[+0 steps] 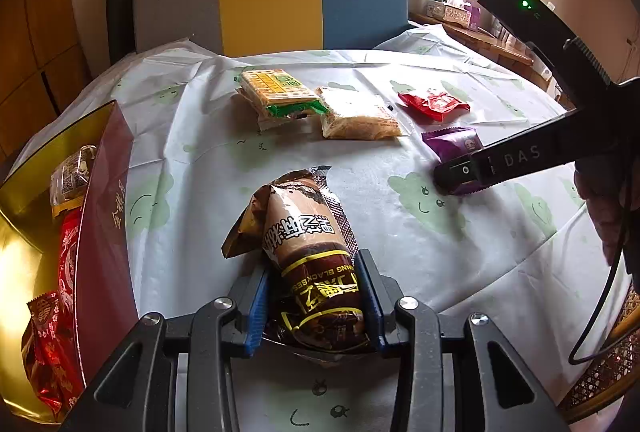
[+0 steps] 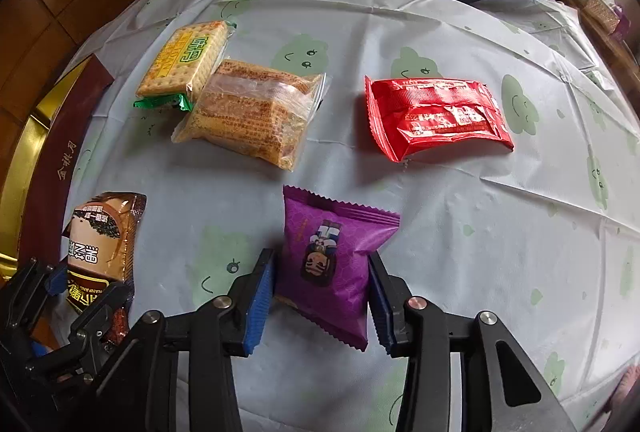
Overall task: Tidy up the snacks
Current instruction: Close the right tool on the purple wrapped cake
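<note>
A brown snack pack [image 1: 308, 232] lies lengthwise between the blue pads of my left gripper [image 1: 316, 296], which is shut on its lower half just above the tablecloth. The same pack [image 2: 100, 244] and the left gripper [image 2: 80, 288] show at the lower left of the right wrist view. A purple packet [image 2: 332, 260] rests flat on the cloth between the fingers of my right gripper [image 2: 320, 260]. The pads stand beside its edges without squeezing it, so the gripper is open. From the left wrist camera, the right gripper [image 1: 460, 176] points steeply down over that purple packet [image 1: 452, 144].
A red packet [image 2: 436, 112], a yellow-green cracker pack [image 2: 184, 60] and a clear bag of pastry [image 2: 252, 112] lie farther back. A dark red gift box [image 1: 104, 200] with a gold inside holds several snacks at the left. A colourful chair [image 1: 272, 0] stands behind the table.
</note>
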The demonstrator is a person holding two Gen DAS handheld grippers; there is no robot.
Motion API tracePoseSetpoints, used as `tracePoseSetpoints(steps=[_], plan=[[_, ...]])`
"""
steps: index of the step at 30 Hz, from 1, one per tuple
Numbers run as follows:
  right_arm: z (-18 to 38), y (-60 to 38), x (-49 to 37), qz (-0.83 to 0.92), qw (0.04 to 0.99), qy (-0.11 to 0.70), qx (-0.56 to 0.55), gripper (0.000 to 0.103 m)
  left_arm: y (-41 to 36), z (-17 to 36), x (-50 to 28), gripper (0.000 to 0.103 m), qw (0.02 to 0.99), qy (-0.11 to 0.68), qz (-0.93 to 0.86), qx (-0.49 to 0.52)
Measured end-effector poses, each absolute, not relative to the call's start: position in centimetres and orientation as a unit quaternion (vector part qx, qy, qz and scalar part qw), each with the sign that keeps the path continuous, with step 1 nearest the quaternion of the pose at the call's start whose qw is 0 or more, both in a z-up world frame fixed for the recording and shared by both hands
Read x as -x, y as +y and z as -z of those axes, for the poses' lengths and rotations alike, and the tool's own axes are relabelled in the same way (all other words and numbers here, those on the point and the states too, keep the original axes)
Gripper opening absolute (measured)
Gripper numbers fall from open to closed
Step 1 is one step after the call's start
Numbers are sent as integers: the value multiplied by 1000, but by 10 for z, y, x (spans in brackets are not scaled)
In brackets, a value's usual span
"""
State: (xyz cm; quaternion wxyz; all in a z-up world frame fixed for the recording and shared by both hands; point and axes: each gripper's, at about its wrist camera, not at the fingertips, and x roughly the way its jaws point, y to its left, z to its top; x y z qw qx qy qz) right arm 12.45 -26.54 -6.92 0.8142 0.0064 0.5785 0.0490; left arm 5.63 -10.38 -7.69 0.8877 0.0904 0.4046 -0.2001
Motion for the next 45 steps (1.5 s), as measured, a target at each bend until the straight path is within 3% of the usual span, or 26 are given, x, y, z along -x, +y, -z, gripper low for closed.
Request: tracePoseSetpoints(steps=[18, 24, 38, 41, 43, 45], plan=[[71, -253, -127, -39, 814, 579, 20, 51, -104, 77, -55, 41, 890, 403, 194, -91], [71, -239, -124, -46, 822, 563, 64, 46, -106, 76, -55, 41, 890, 403, 190, -97], [72, -247, -130, -44, 818, 571, 45, 48, -108, 75, -55, 41, 888, 409, 183, -101], [71, -255, -135, -24, 814, 580, 29, 62, -107, 76, -55, 41, 888, 409, 185, -98], [71, -266, -140, -13, 808, 589, 0, 77, -106, 76, -56, 41, 888, 410, 185, -96], [68, -277, -143, -13, 807, 589, -43, 77, -105, 75, -57, 41, 887, 413, 185, -92]])
